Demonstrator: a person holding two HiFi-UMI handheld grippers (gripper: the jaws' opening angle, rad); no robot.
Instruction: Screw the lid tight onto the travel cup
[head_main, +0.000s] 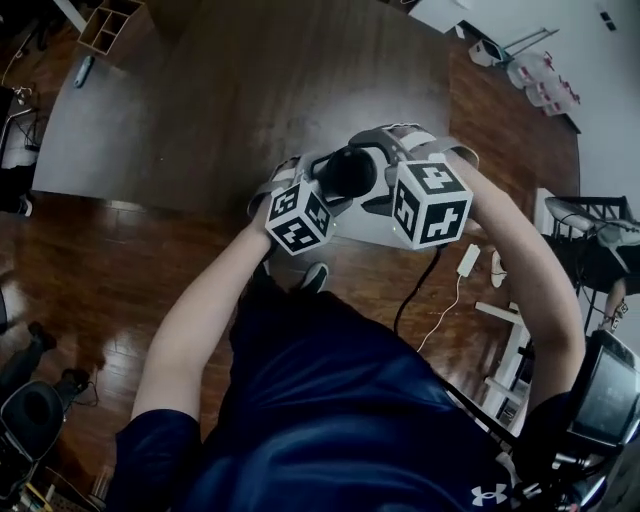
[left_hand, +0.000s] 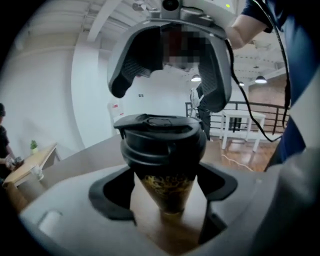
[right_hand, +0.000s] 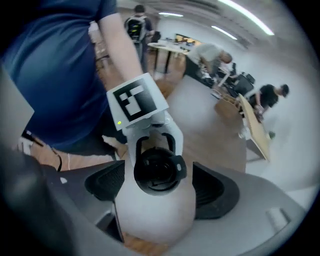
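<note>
The travel cup (left_hand: 169, 187) has a dark patterned body and a black lid (left_hand: 162, 137) sitting on top. It stands upright between the jaws of my left gripper (left_hand: 167, 192), whose pads press on it just under the lid. My right gripper (left_hand: 167, 97) hangs above the lid with its jaws spread wide and touching nothing. In the right gripper view I look straight down on the lid (right_hand: 157, 170), and the right gripper (right_hand: 160, 182) has its pads well clear of it on both sides. In the head view the lid (head_main: 347, 172) shows between the two marker cubes.
A grey table (head_main: 230, 90) stretches ahead, with a wooden shelf box (head_main: 105, 25) at its far left corner. A cable (head_main: 440, 300) lies on the wood floor to the right. A white table (left_hand: 240, 125) and railing stand behind. People sit at desks (right_hand: 265, 97) further off.
</note>
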